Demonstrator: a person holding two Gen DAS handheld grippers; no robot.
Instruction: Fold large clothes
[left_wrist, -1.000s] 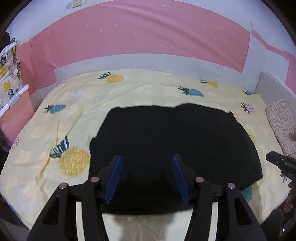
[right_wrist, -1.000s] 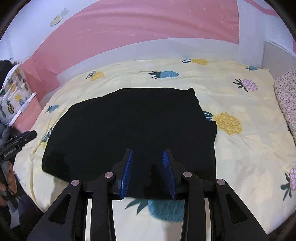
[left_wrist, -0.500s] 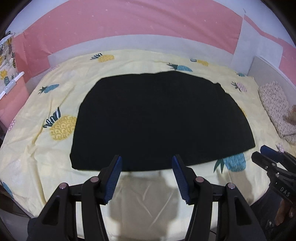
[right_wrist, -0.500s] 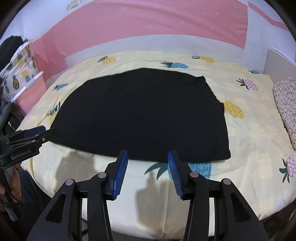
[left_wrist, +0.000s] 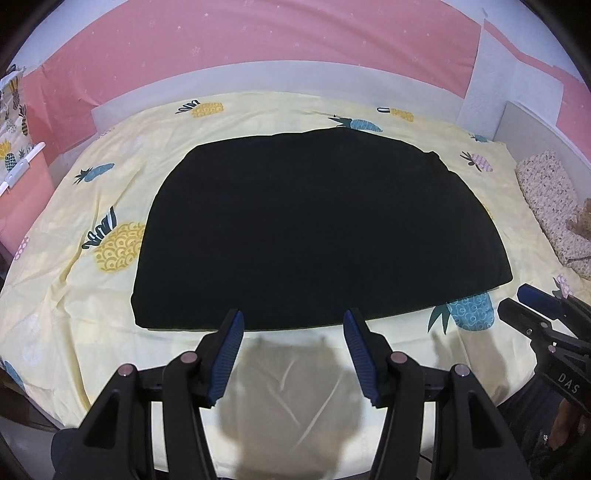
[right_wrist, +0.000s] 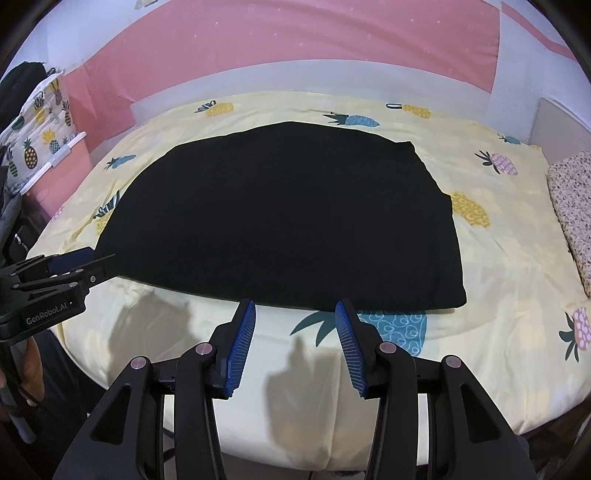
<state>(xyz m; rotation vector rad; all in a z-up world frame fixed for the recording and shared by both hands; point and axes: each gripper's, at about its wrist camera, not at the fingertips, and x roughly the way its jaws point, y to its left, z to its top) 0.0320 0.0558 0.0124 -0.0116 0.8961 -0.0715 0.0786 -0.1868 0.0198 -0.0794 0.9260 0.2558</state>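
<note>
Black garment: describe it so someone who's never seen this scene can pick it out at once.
Look at the bed under the pink wall, covered by a pale yellow pineapple-print sheet. In the middle of that sheet lies the black garment, spread flat as one broad dark slab. It is the only plain, dark thing there; everything around it is light and patterned.

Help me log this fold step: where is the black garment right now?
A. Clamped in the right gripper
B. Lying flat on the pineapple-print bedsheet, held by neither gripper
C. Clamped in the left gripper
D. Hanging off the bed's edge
B: the black garment lies flat on the pineapple-print bedsheet; the left gripper and right gripper stand open, short of its near edge.
</note>
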